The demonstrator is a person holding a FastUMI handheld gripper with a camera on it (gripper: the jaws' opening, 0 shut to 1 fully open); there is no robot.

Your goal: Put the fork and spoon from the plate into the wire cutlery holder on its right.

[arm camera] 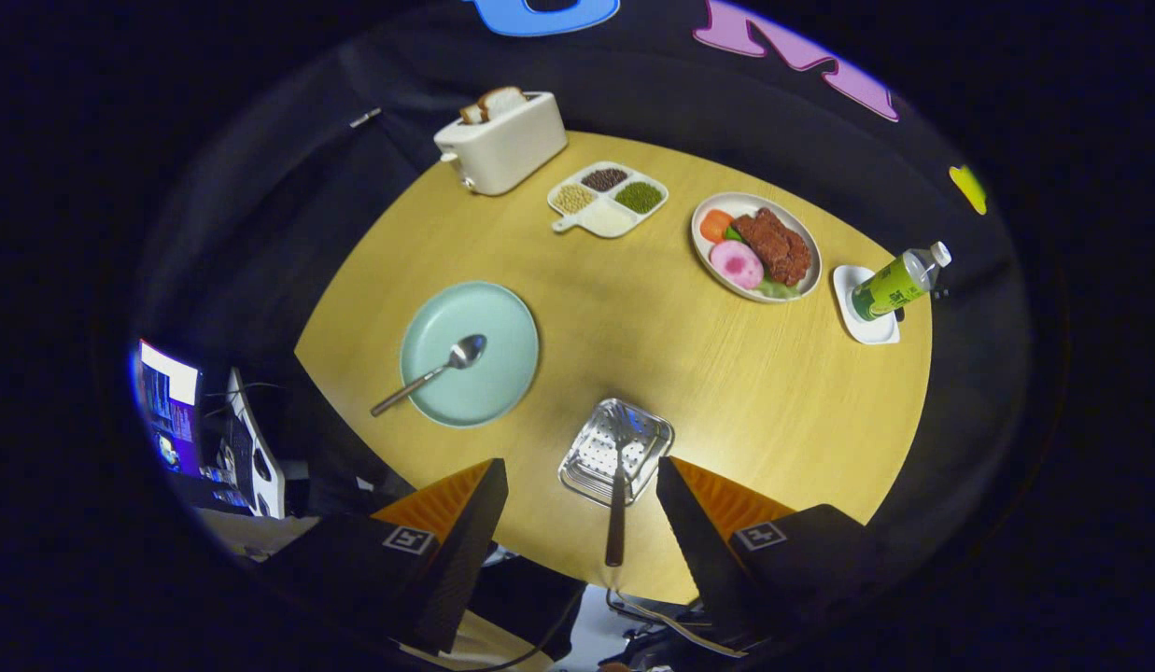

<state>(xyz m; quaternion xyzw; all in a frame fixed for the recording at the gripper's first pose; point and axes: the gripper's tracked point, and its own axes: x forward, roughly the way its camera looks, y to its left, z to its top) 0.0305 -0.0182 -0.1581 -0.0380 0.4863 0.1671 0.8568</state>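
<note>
Gripper (582,485): jaws wide open, nothing held, hovering above near table edge. Betw. fingers: wire cutlery holder (617,450) w/ fork (616,504) in it, handle sticking out toward near side. Left of holder: pale green plate (502,322), spoon (429,374) lying on it, handle over near-left rim. Round wooden table (652,327). Far side, left to right: toaster (502,140) w/ bread, divided dish (607,198) of grains, food plate (756,246), bottle (899,282) on white coaster (866,329).

The table (726,392) looks like matt, fine-grained wood. The spoon (432,373) and holder (616,451) are shiny metal. The plate (502,317) seems smooth and satin, perhaps ceramic.
</note>
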